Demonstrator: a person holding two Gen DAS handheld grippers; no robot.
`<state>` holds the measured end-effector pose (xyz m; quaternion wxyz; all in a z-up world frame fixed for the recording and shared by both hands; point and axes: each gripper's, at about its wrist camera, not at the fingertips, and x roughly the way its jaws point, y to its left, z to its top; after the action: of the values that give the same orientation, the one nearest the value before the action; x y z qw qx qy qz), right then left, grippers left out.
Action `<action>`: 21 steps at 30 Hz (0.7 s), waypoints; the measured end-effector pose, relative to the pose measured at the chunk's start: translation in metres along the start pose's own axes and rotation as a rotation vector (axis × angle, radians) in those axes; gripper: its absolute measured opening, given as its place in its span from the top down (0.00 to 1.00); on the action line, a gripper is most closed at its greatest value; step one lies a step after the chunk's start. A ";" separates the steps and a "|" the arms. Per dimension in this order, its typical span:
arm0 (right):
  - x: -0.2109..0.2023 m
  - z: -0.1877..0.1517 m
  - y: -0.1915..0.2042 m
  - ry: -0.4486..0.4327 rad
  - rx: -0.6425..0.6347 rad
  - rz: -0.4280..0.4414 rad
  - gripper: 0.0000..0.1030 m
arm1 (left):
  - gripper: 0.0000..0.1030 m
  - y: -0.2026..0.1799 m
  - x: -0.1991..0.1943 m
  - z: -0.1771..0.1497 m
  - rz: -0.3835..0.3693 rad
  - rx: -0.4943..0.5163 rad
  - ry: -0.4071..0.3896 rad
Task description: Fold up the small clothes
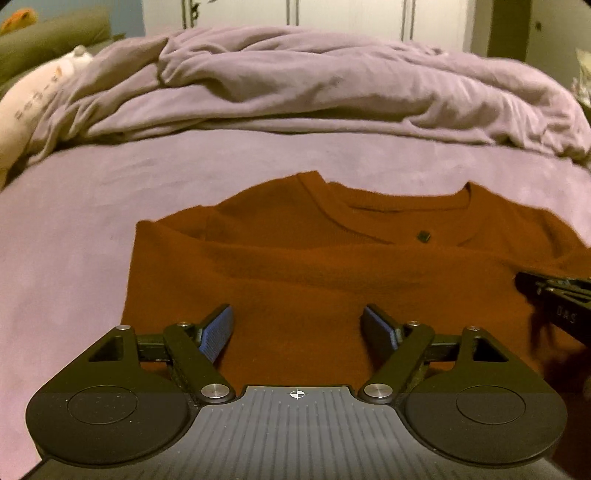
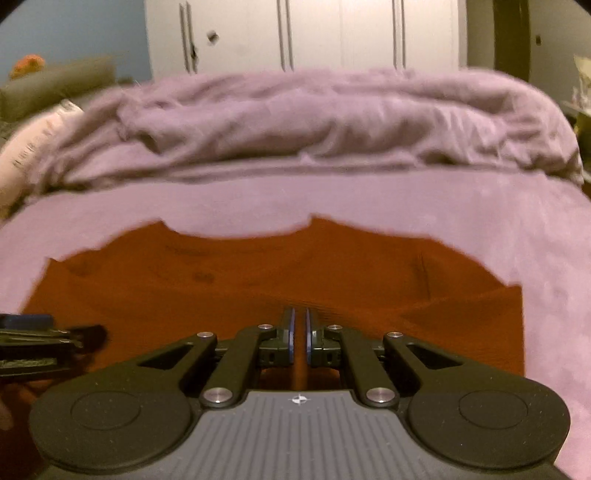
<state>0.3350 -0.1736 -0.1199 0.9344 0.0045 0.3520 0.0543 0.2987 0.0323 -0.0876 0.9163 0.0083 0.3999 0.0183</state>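
Garment: a rust-orange top (image 1: 295, 266) lies flat on the lilac bed sheet (image 1: 66, 229), neckline toward the far side, both side edges folded inward.
Left wrist view only: sharp picture; the ribbed collar (image 1: 332, 218) and a small dark tag (image 1: 423, 235) below it are legible; the garment's left folded edge is straight.
Right wrist view only: blurred picture; the garment's right folded edge (image 2: 517, 314) and the sheet beyond it are visible; collar detail cannot be read.
Left gripper (image 1: 297, 325): jaws stand wide apart, blue pads (image 1: 218, 332) facing each other, nothing between them; the orange fabric lies beneath and ahead of the fingertips. Contact with the cloth cannot be told.
Right gripper (image 2: 299, 332): jaws are drawn together with only a thin slit between the pads; orange shows in the slit, but whether cloth is pinched cannot be told. It sits over the near part of the garment.
Cross-view: each gripper appears at the edge of the other's picture, beside it over the garment.
Background: a rumpled lilac duvet (image 1: 314, 85) lies beyond the garment; white wardrobe doors (image 2: 295, 33) stand behind the bed.
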 end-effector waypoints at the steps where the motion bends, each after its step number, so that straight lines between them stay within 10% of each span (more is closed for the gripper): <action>1: 0.005 -0.004 -0.002 -0.008 -0.034 -0.026 0.96 | 0.14 0.000 0.002 0.001 0.003 0.007 -0.003; 21: -0.078 -0.044 -0.017 0.020 -0.021 -0.011 0.94 | 0.08 0.032 -0.062 -0.037 0.008 0.036 0.023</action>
<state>0.2499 -0.1996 -0.1024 0.9311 -0.0078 0.3608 0.0531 0.2283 0.0618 -0.0661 0.9114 0.0260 0.4105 0.0151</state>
